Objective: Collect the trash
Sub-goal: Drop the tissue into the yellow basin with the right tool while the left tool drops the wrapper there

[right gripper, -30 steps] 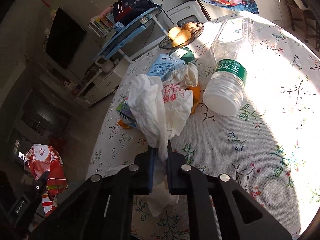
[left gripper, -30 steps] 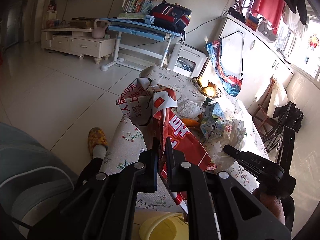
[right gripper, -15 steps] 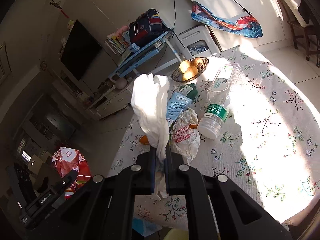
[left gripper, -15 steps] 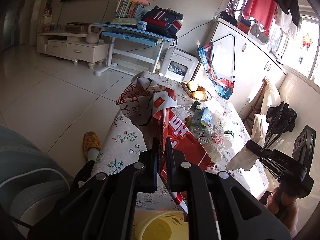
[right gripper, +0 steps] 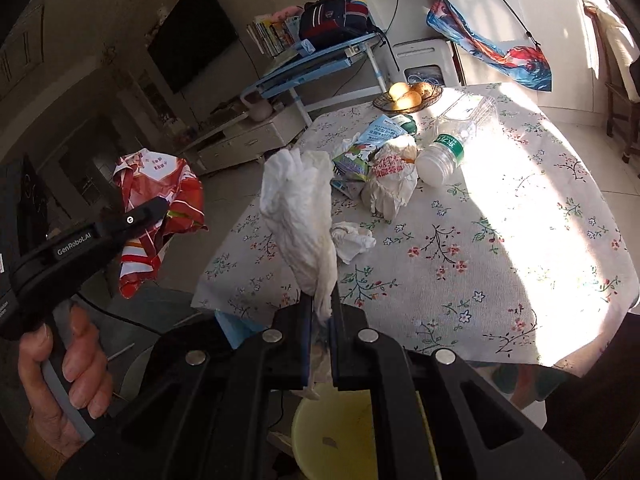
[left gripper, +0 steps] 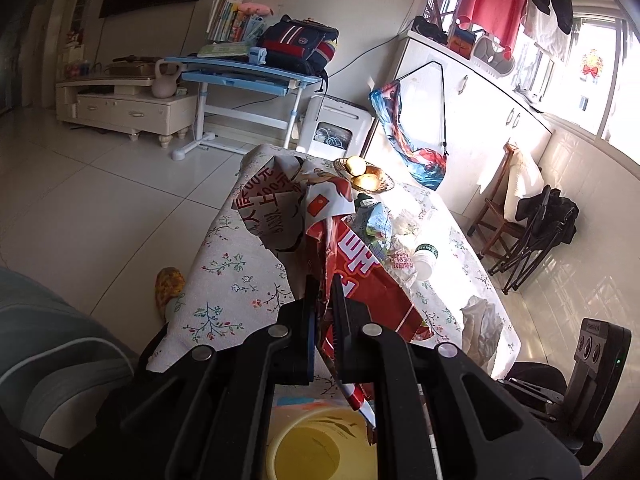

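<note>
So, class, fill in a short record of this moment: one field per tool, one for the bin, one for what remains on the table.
left tool: shut on red printed wrapper
right tool: shut on white tissue
bin: yellow bin on floor below both tools
on table: plastic bottle lying down, crumpled wrapper, carton, small tissue wad, fruit bowl

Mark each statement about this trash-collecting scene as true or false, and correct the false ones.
1. The right gripper holds white crumpled paper. True.
2. The left gripper is empty. False: its jaws are shut on a red printed wrapper.
3. A yellow bin is below the grippers. True.
4. The clear plastic bottle stands upright. False: it lies on its side on the floral tablecloth.
5. The fruit bowl sits on the floor. False: it is on the table.
</note>
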The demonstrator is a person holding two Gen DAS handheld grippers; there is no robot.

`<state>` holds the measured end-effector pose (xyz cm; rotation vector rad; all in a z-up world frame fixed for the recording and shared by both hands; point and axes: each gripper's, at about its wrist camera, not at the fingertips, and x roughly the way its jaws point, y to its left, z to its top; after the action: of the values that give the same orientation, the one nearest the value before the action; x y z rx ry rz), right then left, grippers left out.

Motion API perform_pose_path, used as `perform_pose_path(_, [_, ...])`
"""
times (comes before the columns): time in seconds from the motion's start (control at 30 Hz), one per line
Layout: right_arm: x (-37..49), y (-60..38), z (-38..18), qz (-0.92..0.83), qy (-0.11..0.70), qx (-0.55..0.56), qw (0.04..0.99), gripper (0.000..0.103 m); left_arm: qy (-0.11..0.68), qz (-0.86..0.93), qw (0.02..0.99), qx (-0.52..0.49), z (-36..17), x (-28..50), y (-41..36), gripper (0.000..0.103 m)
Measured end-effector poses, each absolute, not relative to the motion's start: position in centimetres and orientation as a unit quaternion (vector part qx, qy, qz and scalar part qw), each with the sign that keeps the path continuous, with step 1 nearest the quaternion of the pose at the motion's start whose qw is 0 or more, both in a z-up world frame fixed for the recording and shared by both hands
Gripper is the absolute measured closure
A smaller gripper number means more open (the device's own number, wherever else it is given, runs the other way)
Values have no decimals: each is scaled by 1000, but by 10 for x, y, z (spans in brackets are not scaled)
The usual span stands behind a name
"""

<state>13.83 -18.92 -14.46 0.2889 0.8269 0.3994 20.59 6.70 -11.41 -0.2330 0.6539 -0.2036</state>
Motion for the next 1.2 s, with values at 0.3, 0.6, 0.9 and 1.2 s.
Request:
perform_pose_path(0.3, [130, -162, -219, 172, 534, 65, 825, 91, 328, -116, 932, -101, -116, 181, 57, 95])
perform_pose_path(0.6, [122, -180, -214, 155, 526, 76, 833, 53, 347, -136, 925, -76, -124, 158, 40, 95])
perform_pose_path(0.9, [109, -219, -180, 67, 453, 117, 881, 39, 382, -157, 910, -35, -144, 132, 16, 95])
perform_pose_path(1.2, [94, -247, -157, 32, 385, 163, 908, 33, 458, -186, 869, 15, -191, 116, -18, 95])
